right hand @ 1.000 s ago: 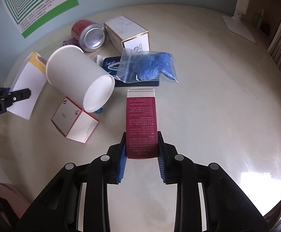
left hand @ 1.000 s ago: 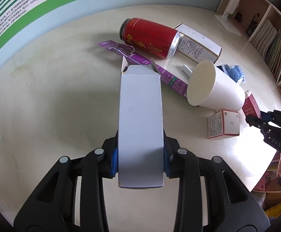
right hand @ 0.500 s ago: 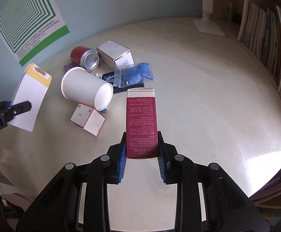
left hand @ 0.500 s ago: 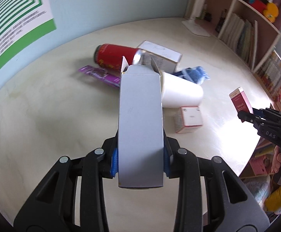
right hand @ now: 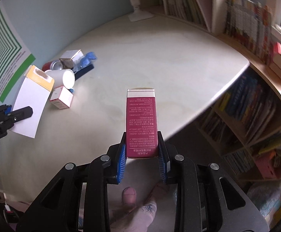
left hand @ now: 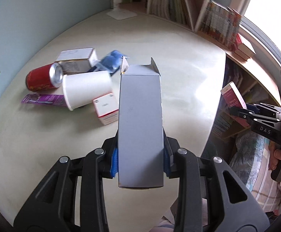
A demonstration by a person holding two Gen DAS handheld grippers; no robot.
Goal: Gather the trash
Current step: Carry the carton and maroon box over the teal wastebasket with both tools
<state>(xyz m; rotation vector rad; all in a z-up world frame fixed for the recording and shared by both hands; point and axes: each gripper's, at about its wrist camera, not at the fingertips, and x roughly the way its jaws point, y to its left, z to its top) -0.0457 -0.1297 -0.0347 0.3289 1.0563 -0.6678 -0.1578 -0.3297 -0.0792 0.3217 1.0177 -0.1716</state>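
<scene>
A tall grey box [left hand: 140, 127] is squeezed tight between the jaws of the left gripper [left hand: 140, 162]. Its top flaps are open, and it is held up above the pale round bench [left hand: 179, 61]. A dark red box [right hand: 141, 123] with small white print is clamped in the jaws of the right gripper [right hand: 142, 160]. It is held over the near edge of the bench. Below it, a bare toe [right hand: 129, 194] can be seen on the floor.

A little pile of trash is left on the bench, on the left side in both views. Nearest is a small red and white box [left hand: 106, 108]. A white paper cup [left hand: 86, 89] is lying on its side, touching that box. A purple wrapper [left hand: 43, 99] is lying flat, partly under the cup. A red can [left hand: 42, 78] is lying on its side behind the cup. Further back, a white box with a gold edge [left hand: 76, 58] is seen, and a clear bag with blue things inside [left hand: 111, 61] is just beside it.

Nothing is in the way on the bare part of the bench. At the far edge, a white lamp base [left hand: 121, 15] is standing. Behind the bench and to the right, shelves full of books [left hand: 213, 19] are seen. A green and white poster [right hand: 3, 58] is stuck on the wall at the left.
</scene>
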